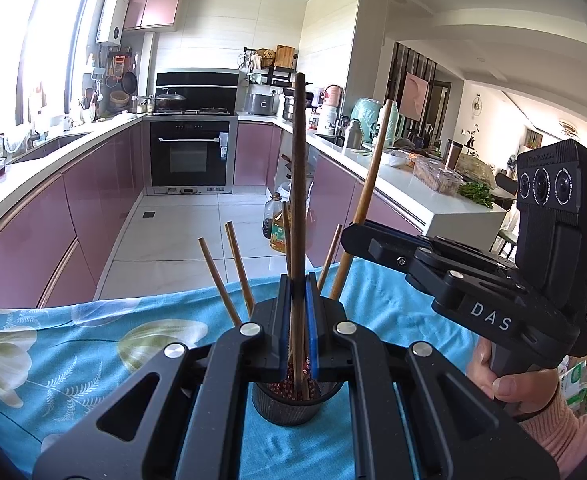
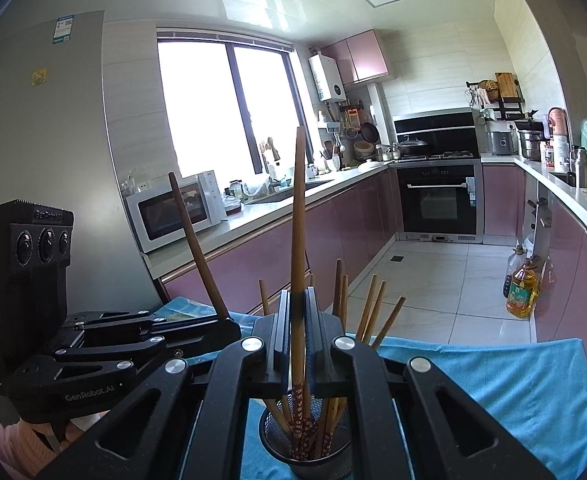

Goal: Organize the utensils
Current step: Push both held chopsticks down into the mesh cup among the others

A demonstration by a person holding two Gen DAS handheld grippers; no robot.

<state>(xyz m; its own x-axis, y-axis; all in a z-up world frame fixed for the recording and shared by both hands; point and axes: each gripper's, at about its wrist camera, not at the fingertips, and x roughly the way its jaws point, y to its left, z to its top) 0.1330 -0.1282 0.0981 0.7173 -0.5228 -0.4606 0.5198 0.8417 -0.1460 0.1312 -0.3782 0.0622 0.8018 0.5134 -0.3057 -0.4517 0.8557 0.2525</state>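
A black mesh holder (image 1: 289,406) stands on the blue floral cloth (image 1: 53,360) with several wooden chopsticks leaning in it. My left gripper (image 1: 298,284) is shut on a dark brown chopstick (image 1: 299,160) that stands upright, its lower end inside the holder. From the right, my right gripper (image 1: 347,236) grips a lighter chopstick (image 1: 367,192). In the right wrist view the right gripper (image 2: 298,296) is shut on that light chopstick (image 2: 299,200), whose red patterned end reaches into the holder (image 2: 305,450). The left gripper (image 2: 231,326) sits to the left with the dark chopstick (image 2: 191,232).
The cloth-covered table ends just past the holder, with tiled kitchen floor (image 1: 181,224) beyond. Oil bottles (image 2: 523,288) stand on the floor by pink cabinets. A microwave (image 2: 173,212) sits on the left counter and an oven (image 1: 190,154) at the far end. A hand (image 1: 505,376) holds the right gripper's handle.
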